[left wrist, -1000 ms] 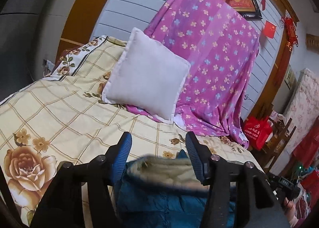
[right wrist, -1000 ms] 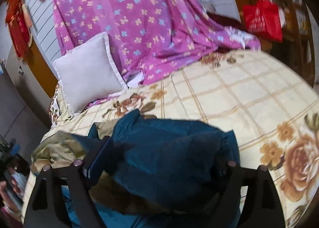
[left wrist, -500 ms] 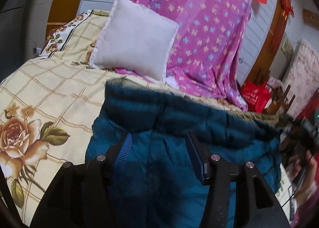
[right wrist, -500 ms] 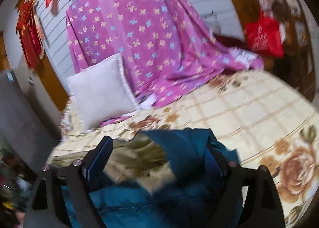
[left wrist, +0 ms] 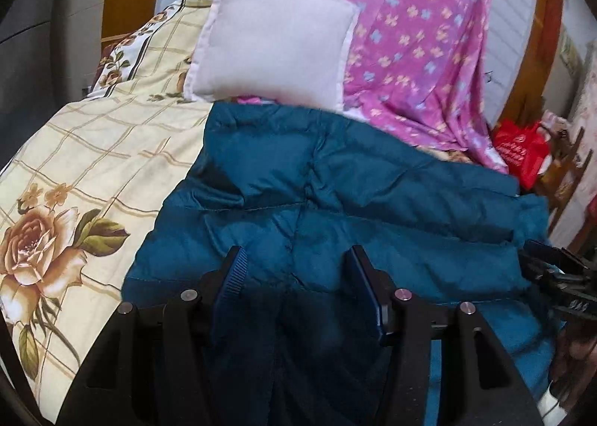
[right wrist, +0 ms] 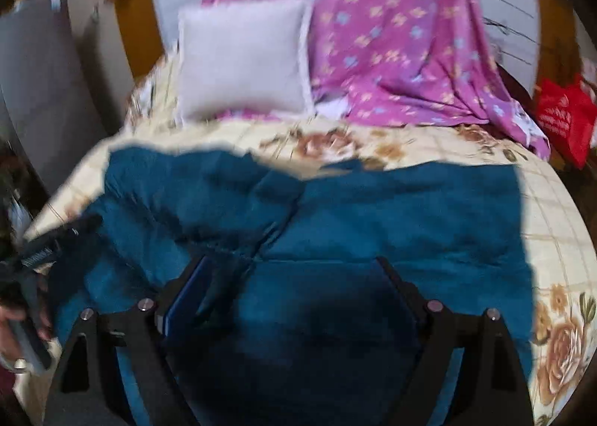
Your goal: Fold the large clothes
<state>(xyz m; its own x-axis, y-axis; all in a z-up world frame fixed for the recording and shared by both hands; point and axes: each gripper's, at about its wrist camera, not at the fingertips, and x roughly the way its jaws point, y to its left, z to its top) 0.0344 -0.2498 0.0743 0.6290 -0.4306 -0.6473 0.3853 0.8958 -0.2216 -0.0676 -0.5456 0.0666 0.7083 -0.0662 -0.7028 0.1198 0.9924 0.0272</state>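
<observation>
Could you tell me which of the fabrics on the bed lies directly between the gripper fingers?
The teal jacket. It spreads flat under both grippers, while the purple floral sheet hangs at the headboard and the white pillow leans against it.

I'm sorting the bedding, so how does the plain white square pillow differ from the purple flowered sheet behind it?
The white square pillow is plain; the purple flowered sheet is patterned. The pillow is small and stuffed; the sheet is larger, thin and draped in folds. Both stand at the head of the bed, past the teal quilted jacket.
</observation>
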